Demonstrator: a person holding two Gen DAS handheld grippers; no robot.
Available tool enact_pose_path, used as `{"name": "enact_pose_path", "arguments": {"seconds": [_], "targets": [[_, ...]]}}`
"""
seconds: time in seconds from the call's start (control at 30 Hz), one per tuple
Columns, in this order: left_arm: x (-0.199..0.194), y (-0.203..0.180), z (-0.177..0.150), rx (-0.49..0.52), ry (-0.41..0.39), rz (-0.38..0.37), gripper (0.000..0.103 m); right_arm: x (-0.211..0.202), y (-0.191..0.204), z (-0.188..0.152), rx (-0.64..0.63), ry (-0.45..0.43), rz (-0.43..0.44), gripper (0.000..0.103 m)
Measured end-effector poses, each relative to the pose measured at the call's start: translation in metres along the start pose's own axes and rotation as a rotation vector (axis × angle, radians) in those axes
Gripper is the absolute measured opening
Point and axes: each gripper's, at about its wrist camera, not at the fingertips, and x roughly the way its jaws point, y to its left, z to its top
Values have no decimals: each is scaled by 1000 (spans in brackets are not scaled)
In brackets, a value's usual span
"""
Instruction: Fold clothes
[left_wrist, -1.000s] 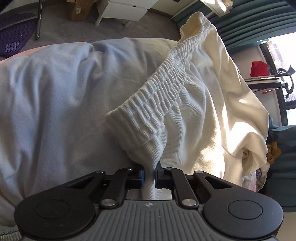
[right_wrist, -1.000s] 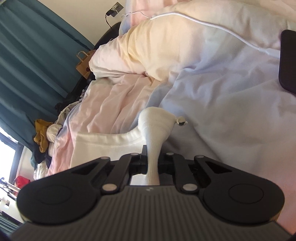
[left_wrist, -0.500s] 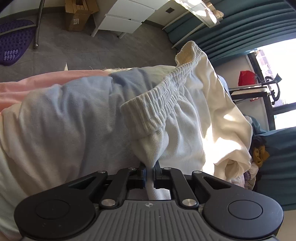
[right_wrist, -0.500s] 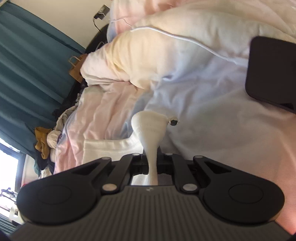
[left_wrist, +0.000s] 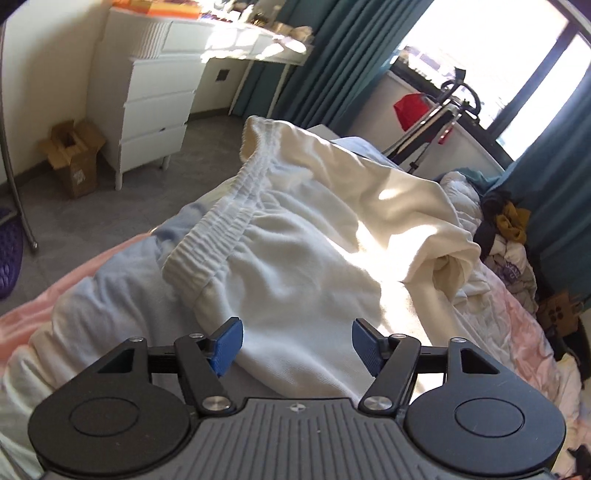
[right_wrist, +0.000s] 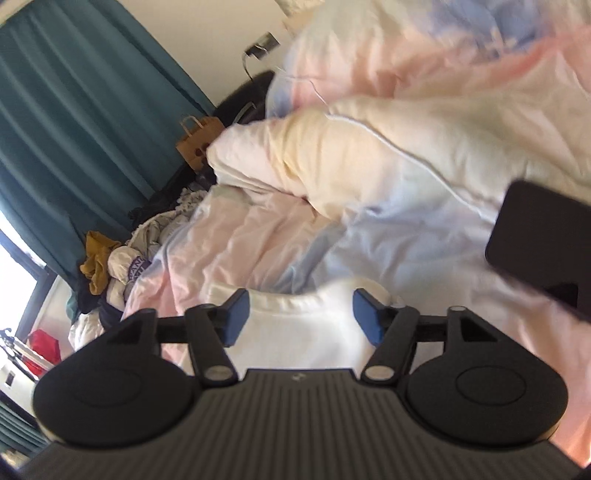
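White shorts (left_wrist: 314, 236) with a ribbed elastic waistband (left_wrist: 221, 218) lie spread on the pastel duvet (left_wrist: 110, 295). My left gripper (left_wrist: 297, 341) is open just above the shorts' near edge, with blue pads (left_wrist: 227, 343) apart and nothing between them. In the right wrist view the same white fabric (right_wrist: 295, 325) lies below my right gripper (right_wrist: 301, 314), which is open and empty.
A black phone (right_wrist: 543, 240) lies on the duvet (right_wrist: 369, 229) at the right. A pile of other clothes (left_wrist: 509, 243) sits at the bed's far side by teal curtains (right_wrist: 74, 129). A white drawer unit (left_wrist: 155, 99) and a cardboard box (left_wrist: 74, 158) stand on the floor.
Both grippers were shut on the white shorts; both have opened and let go. The shorts now lie on the duvet. Both cameras have tilted up.
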Motion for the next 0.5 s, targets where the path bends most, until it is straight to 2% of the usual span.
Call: {"name": "enact_pose_path", "arguments": {"seconds": [0.17,0.3,0.5], "targets": [[8,-65,-18,204,-56,-33,74,-33,45,-8,-208,-60,142,76],[28,-118,-37,325,-69,-80,74,-48,77,-24,-331,-6,264,76],[65,-180,-48,396,-67,-149,75,-58,109,-50,-448,72,415,76]]}}
